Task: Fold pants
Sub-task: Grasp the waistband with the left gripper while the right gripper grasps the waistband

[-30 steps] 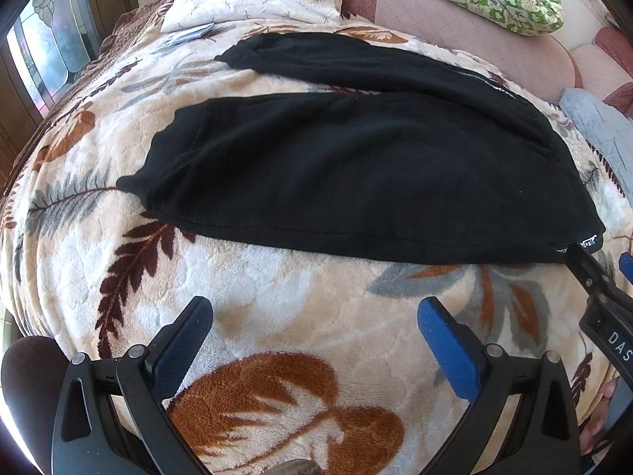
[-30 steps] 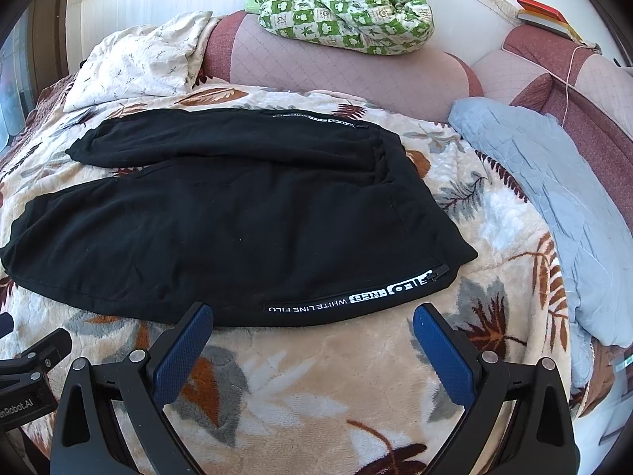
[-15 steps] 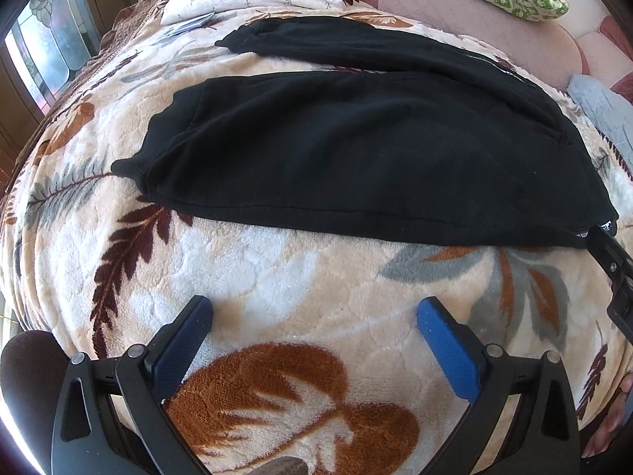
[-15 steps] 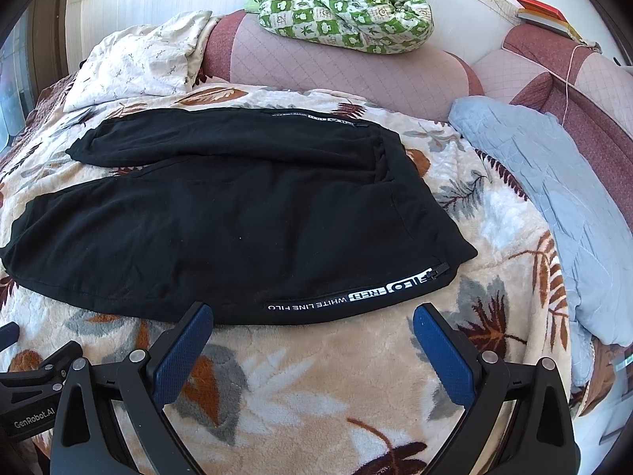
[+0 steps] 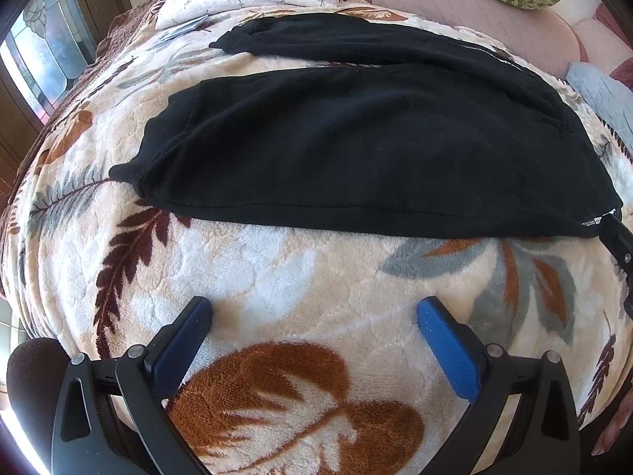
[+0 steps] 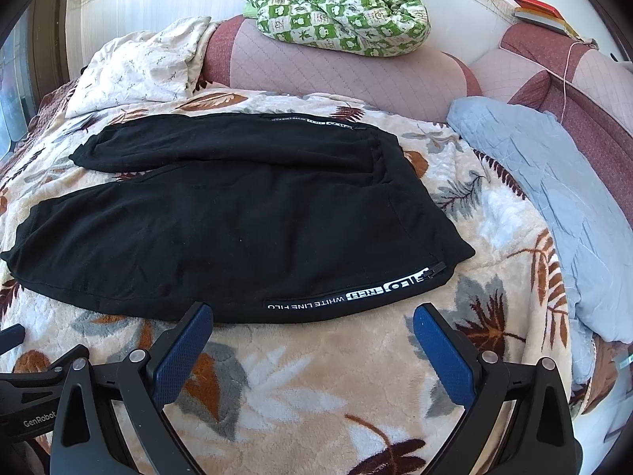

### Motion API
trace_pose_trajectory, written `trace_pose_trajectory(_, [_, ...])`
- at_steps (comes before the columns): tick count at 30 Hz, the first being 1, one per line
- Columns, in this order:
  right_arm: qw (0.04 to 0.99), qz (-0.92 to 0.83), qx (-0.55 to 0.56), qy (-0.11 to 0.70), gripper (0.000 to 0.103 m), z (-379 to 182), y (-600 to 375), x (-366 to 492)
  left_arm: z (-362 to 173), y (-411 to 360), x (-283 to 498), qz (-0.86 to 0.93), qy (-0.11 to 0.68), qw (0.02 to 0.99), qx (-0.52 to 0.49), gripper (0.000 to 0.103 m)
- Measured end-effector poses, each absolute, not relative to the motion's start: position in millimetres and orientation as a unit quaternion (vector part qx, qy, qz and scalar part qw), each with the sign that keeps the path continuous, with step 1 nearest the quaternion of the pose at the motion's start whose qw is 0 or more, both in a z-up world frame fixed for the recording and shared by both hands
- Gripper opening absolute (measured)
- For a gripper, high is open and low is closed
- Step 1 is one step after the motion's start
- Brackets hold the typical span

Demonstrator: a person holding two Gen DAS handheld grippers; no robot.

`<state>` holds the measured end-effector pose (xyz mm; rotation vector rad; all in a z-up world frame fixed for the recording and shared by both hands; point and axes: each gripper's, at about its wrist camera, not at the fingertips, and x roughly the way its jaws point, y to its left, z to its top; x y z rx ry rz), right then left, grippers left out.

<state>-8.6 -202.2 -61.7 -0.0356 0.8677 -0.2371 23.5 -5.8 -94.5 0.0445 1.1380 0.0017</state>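
Note:
Black pants lie flat on a leaf-patterned blanket, legs spread apart and pointing left, waist to the right. In the right wrist view the pants show a white-lettered zip strip along the near edge by the waist. My left gripper is open and empty, hovering over bare blanket just short of the near leg's edge. My right gripper is open and empty, its left pad at the pants' near edge by the lettered strip.
A white pillow lies at the far left, a green patterned quilt on the pink headboard, a light blue blanket at the right. A window is left of the bed.
Both grippers have moved forward, closer to the near edge of the pants. Both stay open. The pants have not moved.

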Motion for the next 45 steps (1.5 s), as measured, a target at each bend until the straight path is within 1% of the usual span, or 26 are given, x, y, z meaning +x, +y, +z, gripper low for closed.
trace_pose_trajectory(8, [0.903,-0.113,-0.018,0.415,0.103,-59.6,-202.4,-11.1,-91.2,-2.9,24.5,-0.011,0.552,0.834,0.02,0.103])
trace_pose_trajectory(9, [0.903,-0.112,-0.018,0.415,0.103,-59.7,-202.5,-10.9,-89.4,-2.2,23.5,-0.012,0.551,0.834,0.02,0.102])
trace_pose_trajectory(10, [0.903,-0.111,-0.019,0.415,0.103,-59.7,-202.5,-10.8,-86.2,-1.3,22.0,-0.014,0.548,0.836,0.019,0.097])
trace_pose_trajectory(12, [0.903,-0.111,-0.02,0.414,0.103,-59.6,-202.1,-11.1,-79.6,0.0,19.6,-0.018,0.541,0.841,0.02,0.093])
trace_pose_trajectory(17, [0.908,-0.107,-0.016,0.405,0.103,-55.7,-203.3,-10.0,-53.8,7.5,15.7,-0.025,0.512,0.858,0.019,0.092])
trace_pose_trajectory(21, [0.915,-0.101,-0.023,0.39,0.103,-45.8,-208.7,-5.6,-16.0,23.0,23.4,-0.046,0.476,0.878,0.004,0.092])
trace_pose_trajectory(25, [0.919,-0.083,-0.026,0.385,0.103,-31.2,-225.6,15.8,13.6,45.0,57.3,-0.065,0.456,0.888,-0.006,0.092])
trace_pose_trajectory(30, [0.924,-0.056,-0.007,0.378,0.103,-8.9,-266.9,58.2,26.0,66.3,116.5,-0.067,0.454,0.888,-0.008,0.092])
trace_pose_trajectory(36, [0.926,-0.033,0.0,0.376,0.103,2.1,-312.9,128.3,11.9,81.5,199.0,-0.068,0.471,0.879,-0.036,0.092])
trace_pose_trajectory(39, [0.914,-0.01,0.019,0.405,0.103,-8.0,-332.4,175.5,-4.4,88.5,236.6,-0.082,0.483,0.87,-0.06,0.092])
trace_pose_trajectory(41, [0.9,0.01,0.056,0.433,0.103,-20.9,-347.9,213.2,-19.2,96.6,264.1,-0.094,0.494,0.86,-0.083,0.089])
trace_pose_trajectory(42, [0.893,0.017,0.07,0.444,0.103,-27.4,-353.8,228.6,-26.7,99.9,277.8,-0.096,0.501,0.856,-0.089,0.085])
trace_pose_trajectory(43, [0.889,0.021,0.079,0.451,0.103,-32.9,-356.9,238.5,-33.1,102.0,288.5,-0.096,0.505,0.853,-0.093,0.083])
trace_pose_trajectory(45, [0.878,0.029,0.098,0.467,0.103,-46.4,-365.3,264.8,-44.4,106.6,306.7,-0.099,0.511,0.848,-0.103,0.083])
